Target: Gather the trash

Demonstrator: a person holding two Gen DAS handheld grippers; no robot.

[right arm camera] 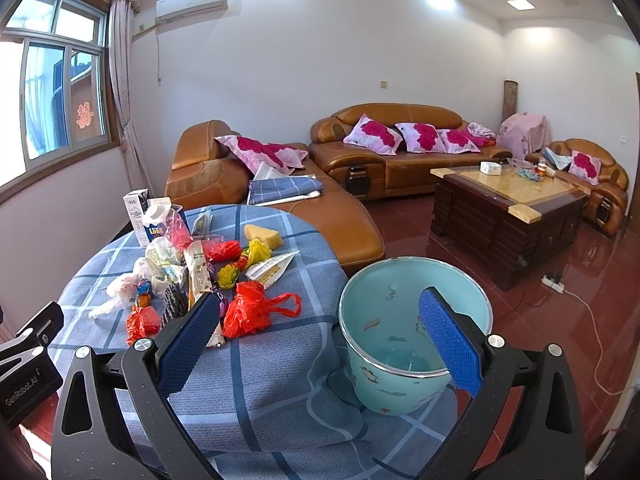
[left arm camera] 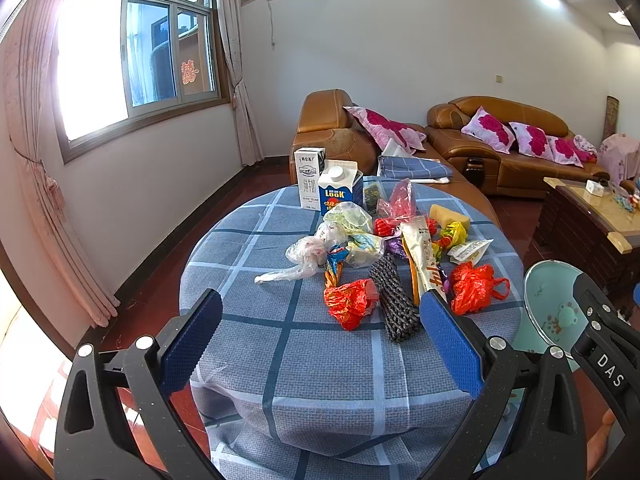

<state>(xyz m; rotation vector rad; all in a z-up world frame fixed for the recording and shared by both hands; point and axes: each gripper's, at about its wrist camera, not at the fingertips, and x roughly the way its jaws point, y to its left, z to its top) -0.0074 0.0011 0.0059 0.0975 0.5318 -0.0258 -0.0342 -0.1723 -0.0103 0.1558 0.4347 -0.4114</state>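
A pile of trash lies on the round table with a blue checked cloth (left arm camera: 320,360): a red crumpled bag (left arm camera: 350,304), a red bag with handles (left arm camera: 474,286) (right arm camera: 250,312), a dark net sleeve (left arm camera: 394,302), a white plastic bag (left arm camera: 300,258), wrappers and two milk cartons (left arm camera: 326,184). A light blue bin (right arm camera: 400,376) stands beside the table at the right (left arm camera: 548,308). My left gripper (left arm camera: 320,304) is open and empty, held before the pile. My right gripper (right arm camera: 320,304) is open and empty, between the pile and the bin.
Brown leather sofas (right arm camera: 392,148) with pink pillows stand behind the table. A dark wooden coffee table (right arm camera: 508,208) is at the right. A white power strip and cord (right arm camera: 554,284) lie on the red floor. A window with curtains (left arm camera: 120,68) is at the left.
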